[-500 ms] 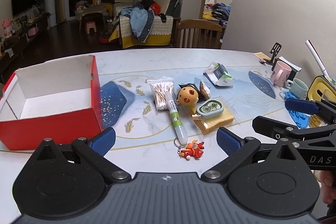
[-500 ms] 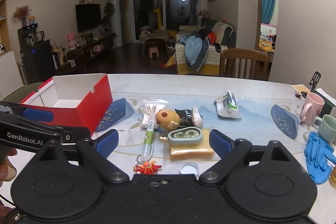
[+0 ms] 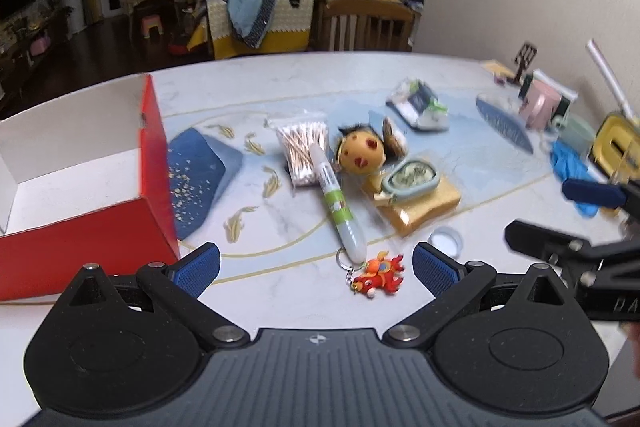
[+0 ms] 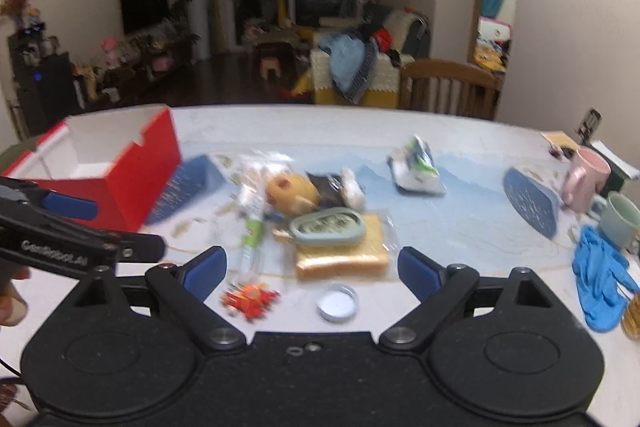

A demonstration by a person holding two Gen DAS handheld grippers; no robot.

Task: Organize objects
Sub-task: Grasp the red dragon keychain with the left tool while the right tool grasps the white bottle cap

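Observation:
A red open box (image 3: 152, 183) with a white inside stands at the left of the table; it also shows in the right wrist view (image 4: 140, 171). In the middle lie a bag of cotton swabs (image 3: 302, 147), a green and white pen (image 3: 338, 207), a yellow round toy (image 3: 362, 149), a teal case (image 3: 410, 179) on a wrapped bread slice (image 3: 428, 207), a red keychain figure (image 3: 378, 275), a white lid (image 4: 337, 303) and a white packet (image 3: 420, 103). My left gripper (image 3: 316, 267) is open and empty, just before the keychain. My right gripper (image 4: 312, 269) is open and empty above the keychain and lid.
Blue gloves (image 4: 600, 279), a pink mug (image 4: 584, 179) and a green mug (image 4: 620, 223) stand at the right edge. A yellow container (image 3: 618, 147) is at the far right. A wooden chair (image 4: 452, 87) stands behind the table.
Both grippers have moved forward and down toward the objects, which now look larger and blurred. Both stay open and empty.

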